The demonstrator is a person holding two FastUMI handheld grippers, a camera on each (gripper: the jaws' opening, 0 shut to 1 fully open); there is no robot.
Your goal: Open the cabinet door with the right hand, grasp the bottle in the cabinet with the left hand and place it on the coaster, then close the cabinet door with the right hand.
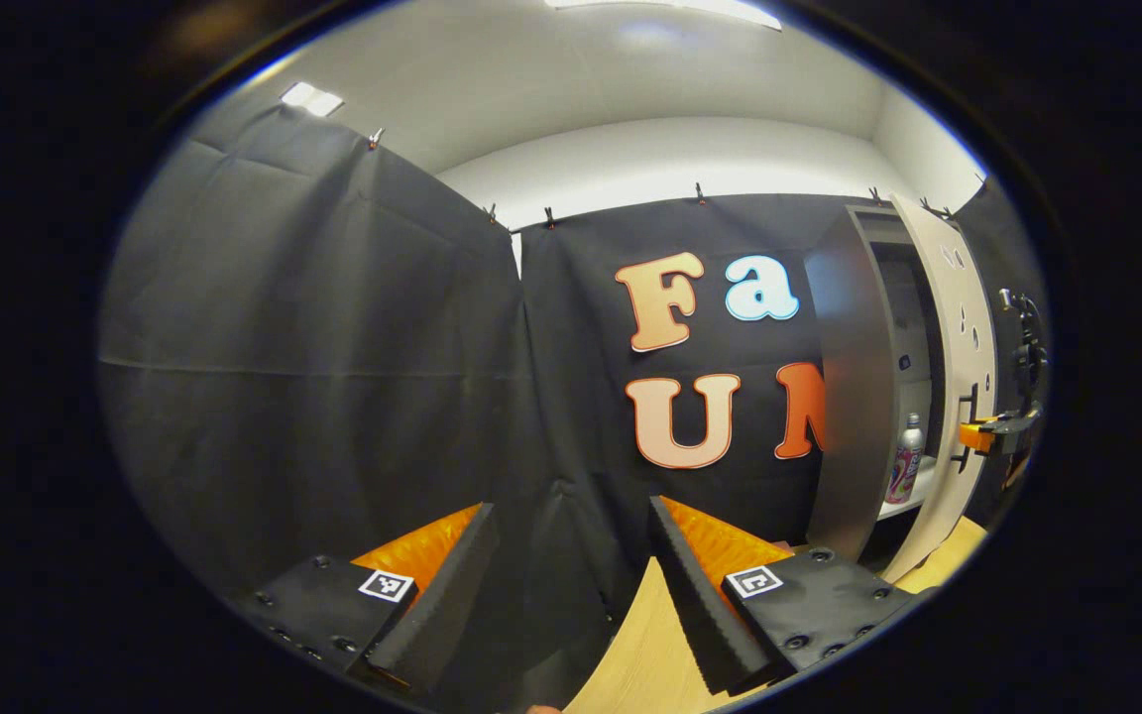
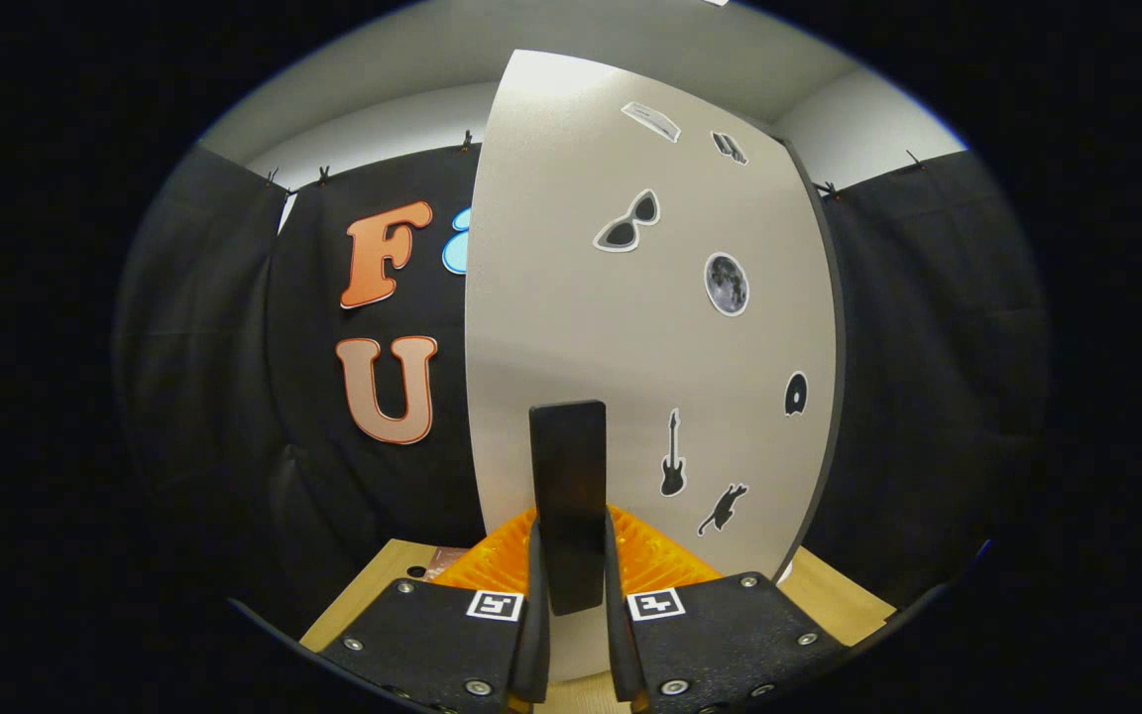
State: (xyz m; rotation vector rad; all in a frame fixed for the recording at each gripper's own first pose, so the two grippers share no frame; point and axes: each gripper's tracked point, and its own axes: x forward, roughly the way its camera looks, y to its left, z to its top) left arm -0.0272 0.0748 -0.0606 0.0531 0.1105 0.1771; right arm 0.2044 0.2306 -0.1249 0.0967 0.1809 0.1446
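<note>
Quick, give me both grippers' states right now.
Left gripper: open, holding nothing.
Right gripper: shut on the cabinet door handle, door partly open.

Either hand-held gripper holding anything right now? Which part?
The right hand-held gripper is shut on the cabinet door, gripping its dark upright handle. The left hand-held gripper is open and holds nothing.
</note>
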